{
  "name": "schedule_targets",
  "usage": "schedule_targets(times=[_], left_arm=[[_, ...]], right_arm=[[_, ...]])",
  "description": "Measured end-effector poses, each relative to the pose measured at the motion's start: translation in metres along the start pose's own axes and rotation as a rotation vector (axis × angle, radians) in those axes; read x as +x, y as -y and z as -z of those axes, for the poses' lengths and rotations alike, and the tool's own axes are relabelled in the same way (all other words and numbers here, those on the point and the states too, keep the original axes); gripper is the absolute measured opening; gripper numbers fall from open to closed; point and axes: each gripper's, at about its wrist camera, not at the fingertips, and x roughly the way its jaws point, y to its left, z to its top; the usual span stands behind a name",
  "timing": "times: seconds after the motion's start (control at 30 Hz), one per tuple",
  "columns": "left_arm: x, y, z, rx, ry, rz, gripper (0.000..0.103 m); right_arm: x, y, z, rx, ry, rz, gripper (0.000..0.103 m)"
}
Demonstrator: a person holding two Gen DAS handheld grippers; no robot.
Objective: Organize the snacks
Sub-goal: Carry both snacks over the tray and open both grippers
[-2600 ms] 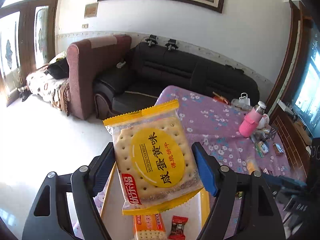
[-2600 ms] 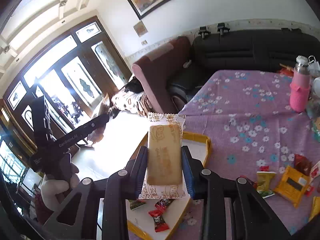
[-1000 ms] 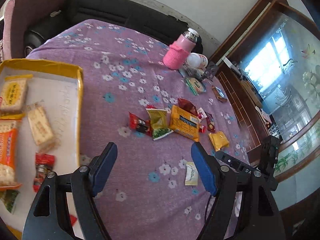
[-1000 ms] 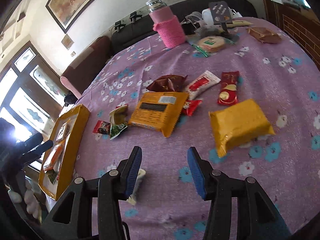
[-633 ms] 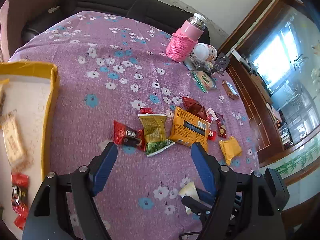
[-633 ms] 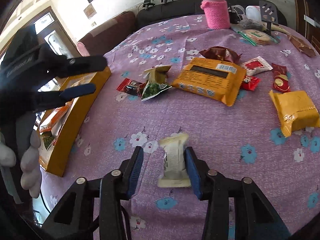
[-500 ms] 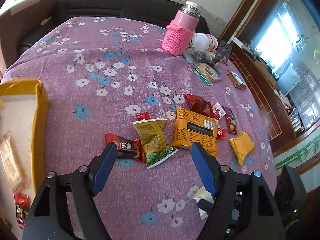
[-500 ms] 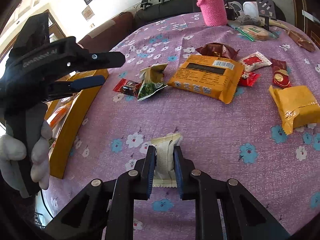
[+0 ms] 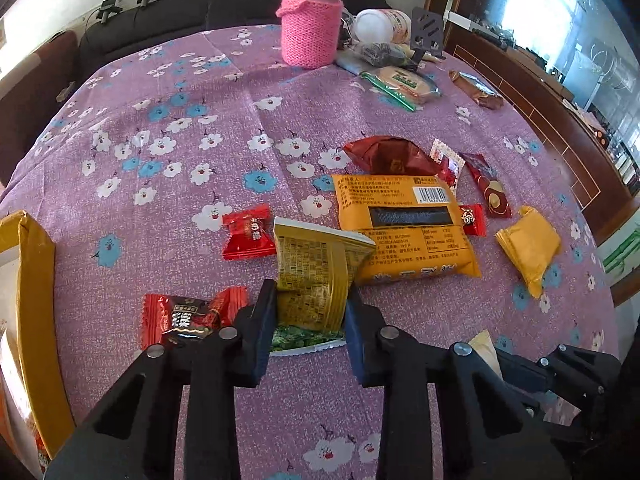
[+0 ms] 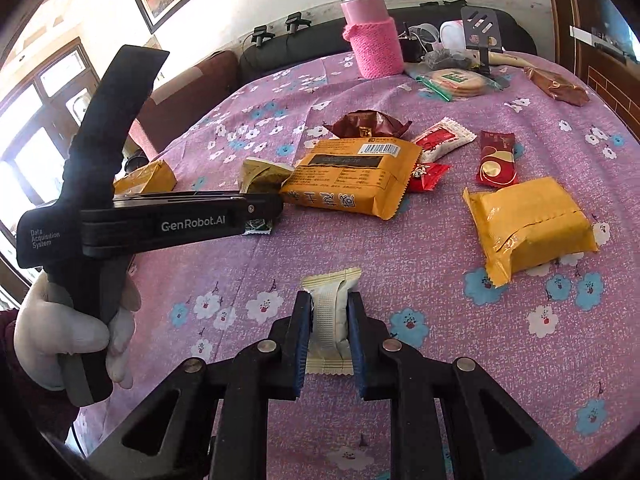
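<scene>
My left gripper (image 9: 310, 302) is shut on a yellow and green snack pack (image 9: 316, 272) that rests on the purple flowered tablecloth (image 9: 180, 160). My right gripper (image 10: 330, 312) is shut on a small cream snack packet (image 10: 330, 310), low over the cloth. The left gripper also shows in the right wrist view (image 10: 256, 204), held by a gloved hand (image 10: 64, 332), its tips at the same pack (image 10: 262, 174). The yellow tray (image 9: 36, 280) lies at the far left with snacks in it.
Loose snacks lie mid-table: a big orange pack (image 9: 400, 224), a yellow pack (image 10: 528, 220), red candies (image 9: 248, 232) (image 9: 188, 316), a dark red bag (image 9: 388, 156). A pink flask (image 9: 310, 12), cups and a phone stand (image 9: 428, 32) sit at the far edge. Sofa beyond.
Both grippers let go of biscuit packs at the tray and swung right over the loose snacks. The right closed on the cream packet; the left dropped and closed on the yellow-green pack.
</scene>
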Motion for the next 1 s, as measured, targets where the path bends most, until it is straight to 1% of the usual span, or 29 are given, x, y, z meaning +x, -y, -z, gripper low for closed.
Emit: schedule_targets(times=[0.07, 0.3, 0.43, 0.57, 0.63, 0.77, 0.87, 1.0], left_arm=[[-0.013, -0.004, 0.003, -0.030, 0.028, 0.029, 0.028], [-0.073, -0.011, 0.023, -0.089, 0.161, 0.069, 0.029], [-0.112, -0.024, 0.040, -0.137, 0.236, 0.077, 0.029], [-0.149, -0.050, 0.060, -0.197, 0.299, 0.057, 0.029], [-0.166, -0.069, 0.073, -0.250, 0.327, 0.039, 0.029], [-0.198, -0.110, 0.106, -0.368, 0.385, -0.006, 0.029], [-0.215, -0.134, 0.130, -0.420, 0.413, -0.071, 0.029], [-0.220, -0.160, 0.155, -0.459, 0.414, -0.171, 0.029]], right_arm=[[0.000, -0.002, 0.000, -0.009, 0.007, 0.009, 0.018], [-0.010, -0.019, 0.004, -0.070, 0.061, 0.065, 0.018], [-0.020, -0.035, 0.005, -0.127, 0.093, 0.100, 0.018], [-0.036, -0.050, 0.004, -0.156, 0.118, 0.079, 0.018], [-0.046, -0.058, 0.001, -0.157, 0.123, 0.035, 0.018], [-0.058, -0.066, -0.014, -0.097, 0.091, -0.159, 0.018], [-0.059, -0.080, -0.022, -0.069, 0.059, -0.267, 0.018], [-0.052, -0.118, -0.031, -0.078, 0.003, -0.358, 0.018]])
